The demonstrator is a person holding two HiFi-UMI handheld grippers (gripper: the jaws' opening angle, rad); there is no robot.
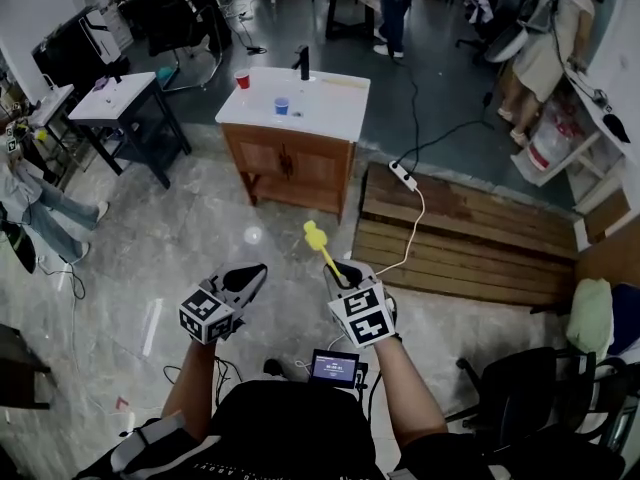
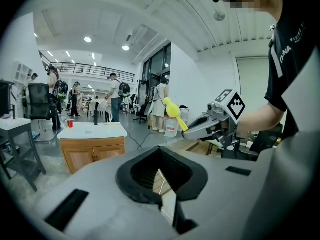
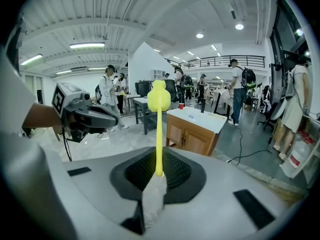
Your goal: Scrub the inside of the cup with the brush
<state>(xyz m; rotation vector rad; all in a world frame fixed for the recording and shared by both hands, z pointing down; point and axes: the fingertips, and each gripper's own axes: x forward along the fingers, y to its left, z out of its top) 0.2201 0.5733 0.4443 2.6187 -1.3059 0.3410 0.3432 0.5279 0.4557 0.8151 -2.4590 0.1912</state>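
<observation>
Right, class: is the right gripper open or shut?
The right gripper is shut on the brush: in its own view the jaws clamp the yellow handle's end.

A wooden-fronted counter with a white rectangular top (image 1: 335,96) stood on the glossy grey stone-patterned floor (image 1: 190,243). On its top were a small red cup (image 1: 242,80) near the left rear corner, a small blue cup (image 1: 282,106) nearer the middle and a black upright faucet (image 1: 303,63) at the rear edge, each apart from the others. Beside it on the floor lay a low platform of brown wooden slats (image 1: 480,243), with a white power strip (image 1: 403,175) on the corner nearest the counter, its white cable trailing across the boards.
</observation>
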